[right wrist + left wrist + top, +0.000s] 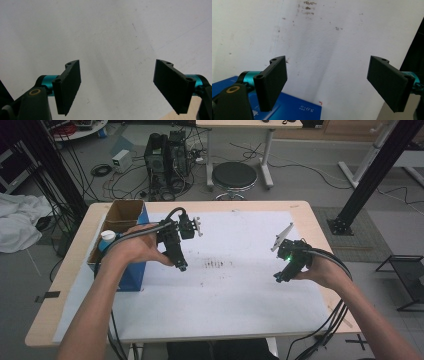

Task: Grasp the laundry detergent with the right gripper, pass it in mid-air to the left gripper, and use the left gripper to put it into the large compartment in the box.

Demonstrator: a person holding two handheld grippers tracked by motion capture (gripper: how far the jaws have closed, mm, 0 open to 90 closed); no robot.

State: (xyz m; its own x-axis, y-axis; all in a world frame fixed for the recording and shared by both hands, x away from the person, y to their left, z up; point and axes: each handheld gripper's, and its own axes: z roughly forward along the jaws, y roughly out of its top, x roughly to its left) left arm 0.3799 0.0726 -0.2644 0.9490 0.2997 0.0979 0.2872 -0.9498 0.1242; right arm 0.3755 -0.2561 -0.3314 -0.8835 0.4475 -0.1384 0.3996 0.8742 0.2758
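A: While the left gripper (182, 266) hangs over the white sheet (240, 285), what sits nearest its jaws?
B: Blue box (131, 270). From above it's just beside the jaw tips, on the side away from the right gripper (279, 278). In the left gripper view its blue corner (294, 107) lies below and behind the near jaw, not between them.
A: Jaw state, left?
B: Wide apart, nothing between, only stained sheet (319, 50) ahead.
A: Right?
B: Also spread wide and empty. Bare sheet (105, 37) ahead of the jaws, a sliver of tabletop (182, 116) at the far jaw's base.
A: Anything in the box?
B: White-capped bottle (107, 238) standing in the open top, behind the left hand (135, 251). Well apart from the right jaws.
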